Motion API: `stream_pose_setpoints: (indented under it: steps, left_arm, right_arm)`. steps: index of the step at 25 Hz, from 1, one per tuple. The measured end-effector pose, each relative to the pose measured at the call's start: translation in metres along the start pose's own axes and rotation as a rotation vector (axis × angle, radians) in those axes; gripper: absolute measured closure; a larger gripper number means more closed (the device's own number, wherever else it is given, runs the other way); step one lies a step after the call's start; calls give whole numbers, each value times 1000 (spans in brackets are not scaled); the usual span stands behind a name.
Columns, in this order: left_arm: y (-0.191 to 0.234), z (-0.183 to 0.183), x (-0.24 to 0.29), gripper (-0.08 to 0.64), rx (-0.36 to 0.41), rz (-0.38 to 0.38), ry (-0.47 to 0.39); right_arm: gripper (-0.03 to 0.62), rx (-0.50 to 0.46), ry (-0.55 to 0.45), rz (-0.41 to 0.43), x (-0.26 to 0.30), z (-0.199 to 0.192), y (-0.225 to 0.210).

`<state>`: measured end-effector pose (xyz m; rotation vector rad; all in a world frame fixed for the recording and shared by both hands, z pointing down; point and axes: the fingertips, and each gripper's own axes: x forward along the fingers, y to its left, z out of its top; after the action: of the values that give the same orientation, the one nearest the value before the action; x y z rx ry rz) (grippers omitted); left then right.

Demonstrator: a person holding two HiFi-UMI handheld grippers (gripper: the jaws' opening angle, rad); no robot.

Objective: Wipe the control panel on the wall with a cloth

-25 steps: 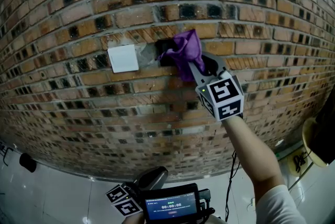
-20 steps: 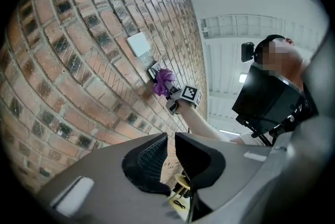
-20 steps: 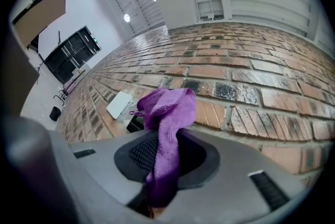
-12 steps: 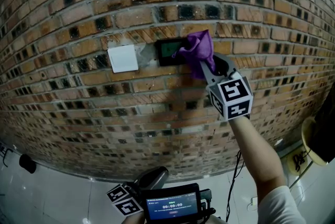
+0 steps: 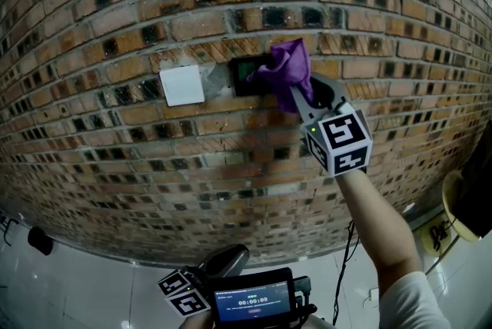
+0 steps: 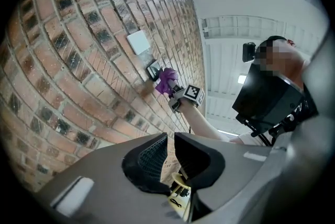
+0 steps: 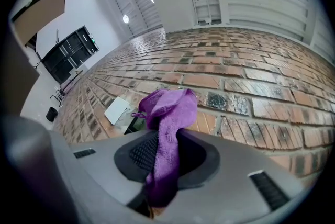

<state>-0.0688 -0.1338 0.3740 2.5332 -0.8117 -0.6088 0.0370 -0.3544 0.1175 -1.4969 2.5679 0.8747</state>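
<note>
A small dark control panel (image 5: pixel 250 74) with a greenish screen is set into the brick wall (image 5: pixel 115 143). My right gripper (image 5: pixel 300 95) is shut on a purple cloth (image 5: pixel 285 68), which is bunched against the panel's right part and hides it. In the right gripper view the cloth (image 7: pixel 166 129) hangs between the jaws, with the panel (image 7: pixel 134 123) just behind it. My left gripper (image 5: pixel 223 262) is low, far below the panel, its jaws close together with nothing between them. The left gripper view shows the cloth (image 6: pixel 166 80) and panel (image 6: pixel 153 69) far off.
A white square switch plate (image 5: pixel 182 85) is fixed to the wall left of the panel. A small dark screen with a timer (image 5: pixel 250 306) sits at the bottom of the head view. A black cable (image 5: pixel 338 274) hangs by the right forearm. A yellowish object (image 5: pixel 455 208) is at far right.
The right gripper has dragged the cloth rightward across the panel, uncovering its left part and screen; since half a second ago it has edged slightly back left. The left gripper has stayed put.
</note>
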Motion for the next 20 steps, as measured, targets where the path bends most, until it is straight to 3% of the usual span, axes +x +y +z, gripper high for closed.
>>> stream_pose_setpoints:
  steps: [20]
  left_arm:
    - [6,14,-26,529,24,47,-48]
  right_arm:
    - [503,20,-79,204,49,38,114]
